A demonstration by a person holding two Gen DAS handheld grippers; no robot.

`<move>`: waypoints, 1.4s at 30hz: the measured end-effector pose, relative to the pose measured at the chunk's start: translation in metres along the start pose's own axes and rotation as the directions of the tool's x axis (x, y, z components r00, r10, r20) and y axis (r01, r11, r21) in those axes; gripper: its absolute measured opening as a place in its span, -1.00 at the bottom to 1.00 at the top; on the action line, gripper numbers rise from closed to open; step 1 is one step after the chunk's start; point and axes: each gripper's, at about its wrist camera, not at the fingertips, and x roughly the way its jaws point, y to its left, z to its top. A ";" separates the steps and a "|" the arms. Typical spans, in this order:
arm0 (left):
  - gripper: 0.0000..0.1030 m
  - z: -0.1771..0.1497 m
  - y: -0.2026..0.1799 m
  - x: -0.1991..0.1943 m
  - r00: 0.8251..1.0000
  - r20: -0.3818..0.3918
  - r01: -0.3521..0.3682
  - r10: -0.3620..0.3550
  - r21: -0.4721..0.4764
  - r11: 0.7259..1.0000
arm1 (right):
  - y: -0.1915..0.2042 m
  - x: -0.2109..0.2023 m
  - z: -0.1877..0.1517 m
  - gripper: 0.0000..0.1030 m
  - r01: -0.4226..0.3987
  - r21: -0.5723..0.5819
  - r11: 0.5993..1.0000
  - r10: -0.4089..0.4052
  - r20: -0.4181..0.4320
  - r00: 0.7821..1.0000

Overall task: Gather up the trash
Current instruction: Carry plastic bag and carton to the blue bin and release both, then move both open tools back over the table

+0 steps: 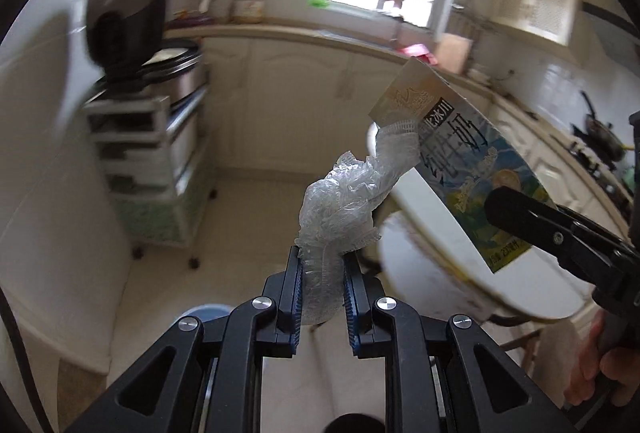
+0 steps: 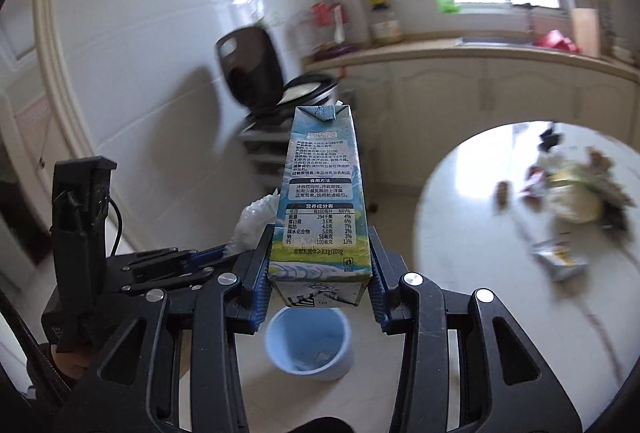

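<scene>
Left wrist view: your left gripper (image 1: 321,285) was clamped on a crumpled clear plastic wrapper (image 1: 344,205), its two blue-padded fingers (image 1: 295,297) pressing the lower tail of the film from either side. The wrapper was translucent and heavily wrinkled, with a gathered, elasticated-looking white edge at its far end; it rose forward from the fingertips and leaned to the gripper's right, where its tip met or overlapped the milk carton (image 1: 460,161); actual contact could not be told.

Right wrist view: your right gripper (image 2: 319,281) was closed on the milk carton (image 2: 320,201), gripping its lower part between both pads, so that the carton stood upright straight ahead of the fingers. The carton was a slim rectangular pack, blue and white with a green and yellow band near the base; the face towards the camera carried Chinese text and a nutrition table, and the top flaps were folded flat. In the left wrist view its broad face showed large characters and a landscape picture.

Below and just ahead of the right gripper stood an open light-blue bin (image 2: 308,345) on the floor. To that gripper's right lay a round white table (image 2: 480,233) bearing a blurred heap of scraps (image 2: 576,193) and a flat foil packet (image 2: 560,259). The left gripper (image 2: 176,265) appeared just to the right gripper's left.
</scene>
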 end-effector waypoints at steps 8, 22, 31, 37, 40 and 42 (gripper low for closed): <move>-0.72 -0.062 0.079 0.030 0.980 -0.166 -0.133 0.112 -0.123 0.983 | 0.051 0.124 -0.041 -0.26 -0.081 -0.045 0.996 0.071 -0.200 0.977; -0.32 -0.096 0.132 0.119 0.908 -0.403 -0.227 0.112 -0.249 0.941 | 0.024 0.271 -0.101 -0.26 -0.055 0.016 0.998 0.057 -0.443 0.895; 0.38 -0.064 0.150 0.138 0.881 -0.434 -0.326 0.187 -0.270 0.906 | 0.025 0.317 -0.124 -0.21 -0.067 0.071 0.995 0.094 -0.506 0.858; 0.38 -0.067 0.154 0.128 0.889 -0.413 -0.335 0.197 -0.296 0.894 | 0.035 0.327 -0.129 0.23 -0.084 0.093 0.992 0.120 -0.507 0.853; 0.38 -0.062 0.147 0.122 0.896 -0.395 -0.330 0.203 -0.288 0.899 | 0.040 0.316 -0.125 0.25 -0.079 0.073 0.994 0.104 -0.495 0.863; 0.38 -0.058 0.140 0.115 0.906 -0.373 -0.316 0.197 -0.288 0.904 | 0.040 0.307 -0.117 0.26 -0.068 0.064 0.996 0.090 -0.477 0.874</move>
